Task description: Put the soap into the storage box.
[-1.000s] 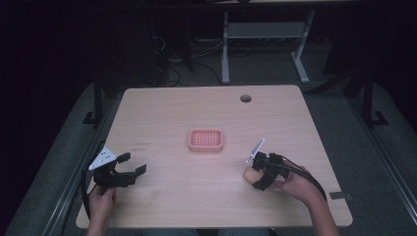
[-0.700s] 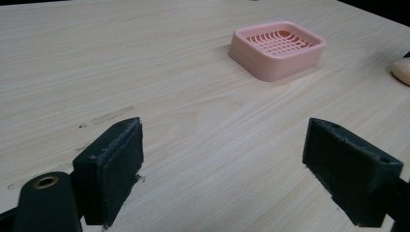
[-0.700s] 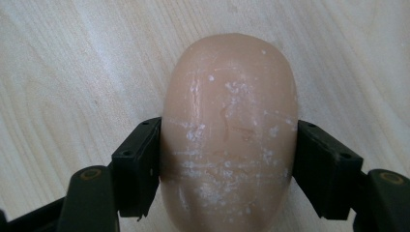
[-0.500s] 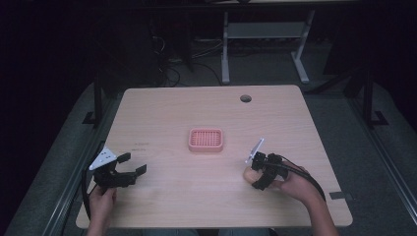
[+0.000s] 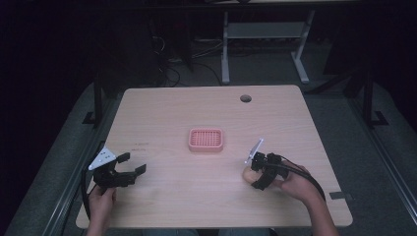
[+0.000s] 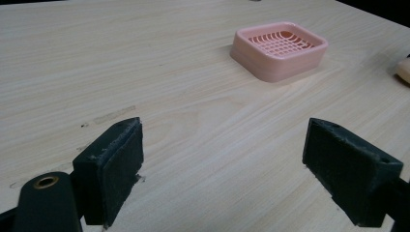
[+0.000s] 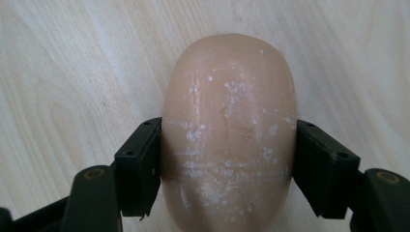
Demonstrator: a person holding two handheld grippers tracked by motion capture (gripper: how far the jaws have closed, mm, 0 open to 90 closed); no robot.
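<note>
A peach-coloured oval soap bar (image 7: pixel 227 140) lies on the wooden table (image 5: pixel 196 118), and my right gripper (image 7: pixel 227 169) is shut on its two long sides. From above, that soap bar (image 5: pixel 247 175) and right gripper (image 5: pixel 256 176) sit right of the table's middle, near the front. A pink slatted soap dish (image 5: pixel 206 139) stands empty at the table's centre; the same dish (image 6: pixel 279 48) lies ahead and to the right of my left gripper (image 6: pixel 237 179), which stands open with nothing between its pads. The left gripper (image 5: pixel 128 164) hovers near the front left edge.
A round cable hole (image 5: pixel 245 98) sits near the table's far edge. A strip of dark tape (image 5: pixel 341 195) lies at the front right corner. White metal frame legs (image 5: pixel 260 34) stand on the floor beyond the table.
</note>
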